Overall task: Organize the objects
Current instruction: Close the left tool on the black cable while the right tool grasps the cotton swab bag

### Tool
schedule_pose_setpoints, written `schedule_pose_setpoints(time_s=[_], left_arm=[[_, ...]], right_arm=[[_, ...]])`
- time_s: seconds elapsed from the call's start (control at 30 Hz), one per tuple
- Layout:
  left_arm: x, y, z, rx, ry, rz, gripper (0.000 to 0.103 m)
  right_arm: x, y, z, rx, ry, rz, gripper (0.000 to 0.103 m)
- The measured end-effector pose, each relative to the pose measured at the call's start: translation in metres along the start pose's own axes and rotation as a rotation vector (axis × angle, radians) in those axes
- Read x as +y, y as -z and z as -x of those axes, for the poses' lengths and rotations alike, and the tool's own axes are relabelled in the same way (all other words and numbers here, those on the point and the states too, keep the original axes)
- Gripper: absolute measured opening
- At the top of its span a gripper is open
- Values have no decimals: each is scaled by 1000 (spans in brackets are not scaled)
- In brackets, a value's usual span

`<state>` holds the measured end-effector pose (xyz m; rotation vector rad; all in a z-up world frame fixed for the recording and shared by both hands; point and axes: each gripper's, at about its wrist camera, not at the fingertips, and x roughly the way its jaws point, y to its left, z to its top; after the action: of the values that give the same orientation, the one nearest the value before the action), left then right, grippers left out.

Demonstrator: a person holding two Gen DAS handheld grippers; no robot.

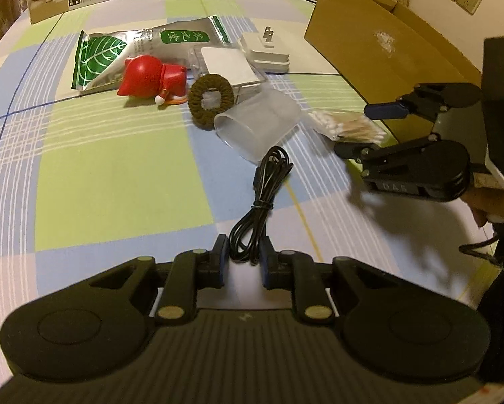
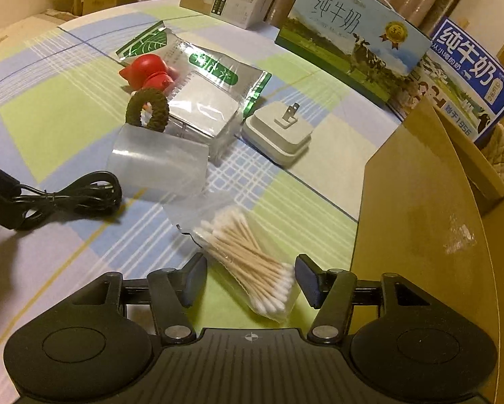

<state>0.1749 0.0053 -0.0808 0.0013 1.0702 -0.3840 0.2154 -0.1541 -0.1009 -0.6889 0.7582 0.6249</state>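
The left gripper (image 1: 241, 258) is clamped on the near loop of the black cable (image 1: 262, 198), whose long axis runs away from it toward the plastic cup (image 1: 257, 128). The right gripper (image 2: 250, 277) stands apart around the bag of cotton swabs (image 2: 248, 256), pads not touching; the swabs lie diagonally beside the cardboard box (image 2: 420, 235) on the checked tablecloth (image 1: 100, 175).

Coiled black cable (image 1: 262, 202) on checked cloth, bagged cotton swabs (image 2: 248, 262) nearby
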Motion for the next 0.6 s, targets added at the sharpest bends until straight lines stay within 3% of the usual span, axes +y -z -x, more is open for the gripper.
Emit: schedule_pose_setpoints(time_s=[0.1,0.23,0.43,0.6], left_arm=[[-5,-1,3,-19,-26,-16,26],[-9,-4,5,-48,-39,-33,32],[-18,-9,-7,-46,-52,-98,32],[-24,-12,-24,-46,-66,-148,31]], right_arm=[[-1,-1,3,9,20,-11,20],[-4,0,14,35,-18,-90,19],[-18,10,38,99,-212,-420,18],[-10,15,41,57,-196,-400,23]])
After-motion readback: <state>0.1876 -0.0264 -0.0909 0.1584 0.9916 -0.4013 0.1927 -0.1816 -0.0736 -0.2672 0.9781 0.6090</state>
